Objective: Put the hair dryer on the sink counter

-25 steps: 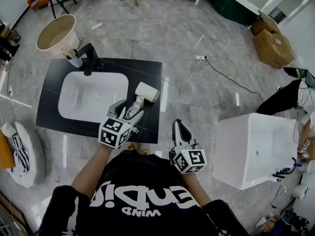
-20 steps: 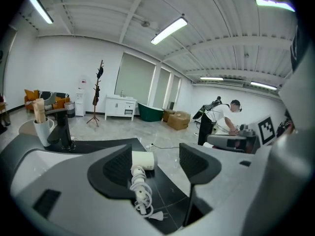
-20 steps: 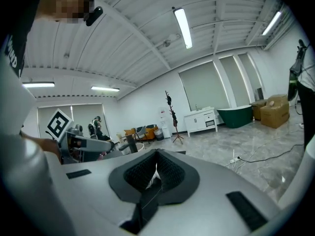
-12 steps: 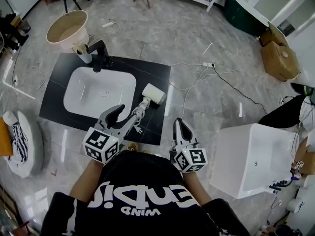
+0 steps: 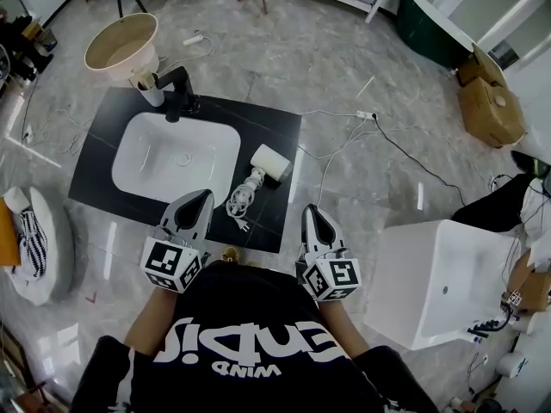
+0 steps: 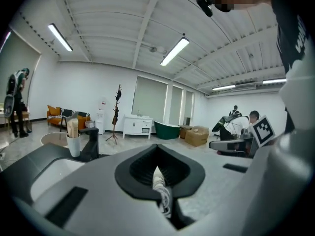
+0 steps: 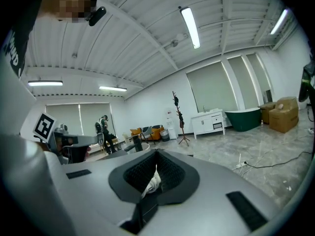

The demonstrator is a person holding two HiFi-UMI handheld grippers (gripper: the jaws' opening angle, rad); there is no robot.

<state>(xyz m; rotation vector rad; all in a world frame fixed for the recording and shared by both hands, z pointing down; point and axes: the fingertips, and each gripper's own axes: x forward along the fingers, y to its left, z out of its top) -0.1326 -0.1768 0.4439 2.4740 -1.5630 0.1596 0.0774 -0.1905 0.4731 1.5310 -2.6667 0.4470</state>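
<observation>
The white hair dryer (image 5: 269, 163) lies on the black sink counter (image 5: 272, 120), right of the white basin (image 5: 176, 157), with its coiled cord and plug (image 5: 240, 203) toward the front edge. My left gripper (image 5: 199, 200) hangs over the counter's front edge, left of the cord and apart from it. Its jaws have just been closing and now stand shut with nothing between them; in the left gripper view (image 6: 157, 154) they meet. My right gripper (image 5: 311, 212) is shut and empty beyond the counter's front right corner; its own view (image 7: 156, 156) shows the same.
A black faucet (image 5: 182, 95) and a white cup (image 5: 152, 93) stand at the counter's back. A beige round tub (image 5: 120, 51) sits behind. A white pedestal basin (image 5: 435, 274) stands at right. Cables (image 5: 344, 136) trail over the marble floor; cardboard boxes (image 5: 492, 101) lie far right.
The left gripper drew back from the hair dryer's handle toward the person and closed its open jaws. The hair dryer stays on the counter. The right gripper hardly moved.
</observation>
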